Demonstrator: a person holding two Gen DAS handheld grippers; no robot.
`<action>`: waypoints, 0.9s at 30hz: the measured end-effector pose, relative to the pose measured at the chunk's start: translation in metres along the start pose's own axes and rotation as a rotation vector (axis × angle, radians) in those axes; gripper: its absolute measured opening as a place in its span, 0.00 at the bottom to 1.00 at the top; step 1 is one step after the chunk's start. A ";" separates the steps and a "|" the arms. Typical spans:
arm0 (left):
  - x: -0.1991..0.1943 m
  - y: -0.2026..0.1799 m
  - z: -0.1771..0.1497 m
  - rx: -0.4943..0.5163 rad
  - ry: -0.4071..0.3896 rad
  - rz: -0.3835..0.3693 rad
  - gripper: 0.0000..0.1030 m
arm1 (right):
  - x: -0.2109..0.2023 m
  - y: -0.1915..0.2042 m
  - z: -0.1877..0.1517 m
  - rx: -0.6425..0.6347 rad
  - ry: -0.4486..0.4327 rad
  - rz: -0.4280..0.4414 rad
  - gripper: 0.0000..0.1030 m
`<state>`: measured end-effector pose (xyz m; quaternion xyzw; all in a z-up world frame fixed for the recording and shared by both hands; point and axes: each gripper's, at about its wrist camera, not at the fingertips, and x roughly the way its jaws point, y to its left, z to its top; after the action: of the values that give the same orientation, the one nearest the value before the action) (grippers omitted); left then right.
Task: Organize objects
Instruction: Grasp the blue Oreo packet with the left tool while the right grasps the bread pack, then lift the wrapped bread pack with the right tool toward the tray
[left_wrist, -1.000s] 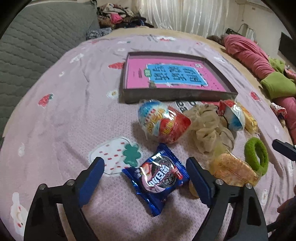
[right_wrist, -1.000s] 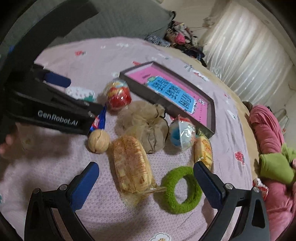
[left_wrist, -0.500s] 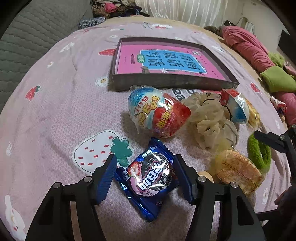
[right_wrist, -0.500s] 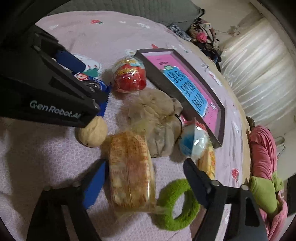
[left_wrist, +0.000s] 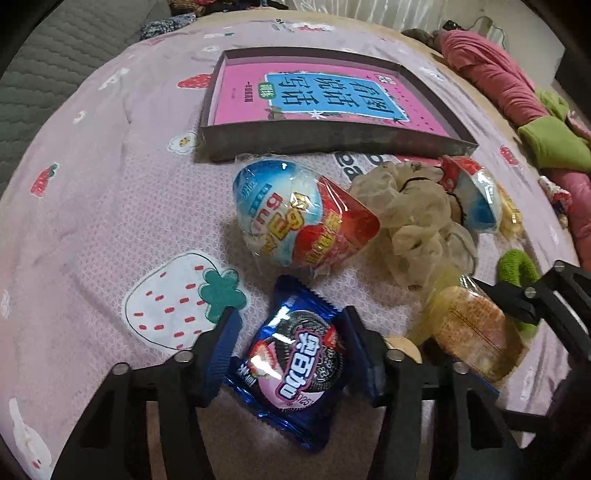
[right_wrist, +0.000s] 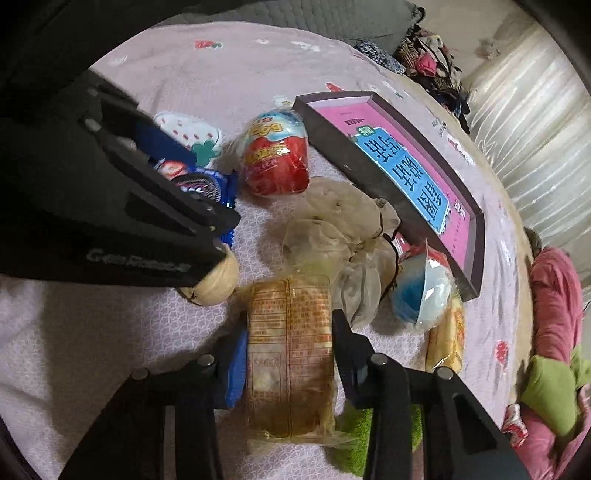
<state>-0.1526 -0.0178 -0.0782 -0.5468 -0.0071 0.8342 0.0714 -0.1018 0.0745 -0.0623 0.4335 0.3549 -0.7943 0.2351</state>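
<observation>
My left gripper is shut on a blue Oreo packet lying on the pink bedspread; the packet also shows in the right wrist view. My right gripper is shut on a clear-wrapped bread bun, which shows at the right of the left wrist view. A dark shallow box with a pink book inside lies beyond the pile; in the right wrist view its rim is at the upper right.
A red-blue surprise egg, a beige scrunchie, a second egg, a walnut, a green hair ring and a yellow snack lie close together. Pink and green clothes lie at the right.
Both grippers moved down and forward and closed: the left onto the Oreo packet, the right onto the bread bun. The other objects have not moved.
</observation>
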 end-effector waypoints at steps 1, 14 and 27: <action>-0.001 0.001 -0.001 -0.003 0.002 -0.010 0.48 | -0.001 -0.003 -0.001 0.011 -0.003 0.011 0.40; -0.019 0.000 -0.009 -0.012 -0.033 0.007 0.41 | -0.023 -0.003 -0.011 0.065 -0.039 0.025 0.40; -0.034 0.002 -0.012 -0.017 -0.048 0.019 0.01 | -0.044 -0.008 -0.014 0.105 -0.074 0.019 0.40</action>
<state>-0.1283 -0.0245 -0.0528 -0.5272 -0.0107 0.8476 0.0589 -0.0774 0.0934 -0.0264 0.4188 0.2996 -0.8251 0.2325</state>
